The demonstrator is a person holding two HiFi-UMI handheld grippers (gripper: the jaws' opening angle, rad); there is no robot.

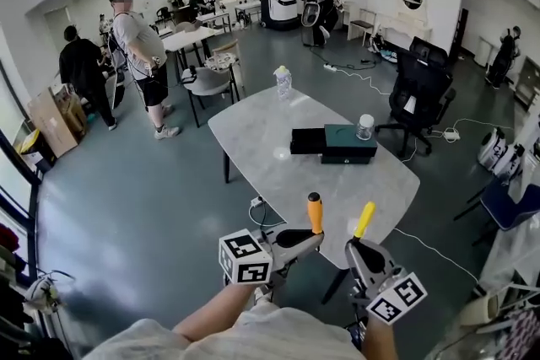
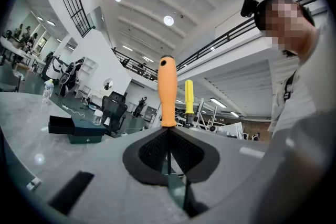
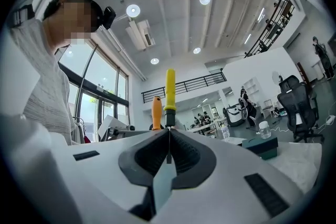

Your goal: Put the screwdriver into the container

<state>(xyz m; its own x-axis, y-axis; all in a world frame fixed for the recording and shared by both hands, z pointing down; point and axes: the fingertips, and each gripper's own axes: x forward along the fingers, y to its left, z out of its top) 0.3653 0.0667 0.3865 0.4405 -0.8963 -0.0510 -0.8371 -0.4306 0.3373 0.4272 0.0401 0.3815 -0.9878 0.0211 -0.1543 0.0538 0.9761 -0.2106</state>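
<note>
Both grippers are held near the table's front edge, jaws pointing up. My left gripper [image 1: 313,237] [image 2: 168,131] is shut on the shaft of an orange-handled screwdriver [image 1: 315,212] [image 2: 167,92], whose handle stands upright above the jaws. My right gripper [image 1: 355,245] [image 3: 168,131] is shut on a yellow-handled screwdriver [image 1: 364,219] [image 3: 170,91], also handle up. Each view shows the other tool beside its own: the yellow screwdriver [image 2: 189,97] and the orange screwdriver [image 3: 156,112]. The dark green container [image 1: 342,144] [image 2: 79,128] [image 3: 261,145], with a black drawer part pulled out to its left, lies mid-table, well beyond both grippers.
The grey marble table [image 1: 261,139] carries a small clear jar [image 1: 364,126] on the container and a bottle [image 1: 283,81] at its far end. A black office chair [image 1: 422,88] stands at the right. A person [image 1: 142,46] stands back left among other tables.
</note>
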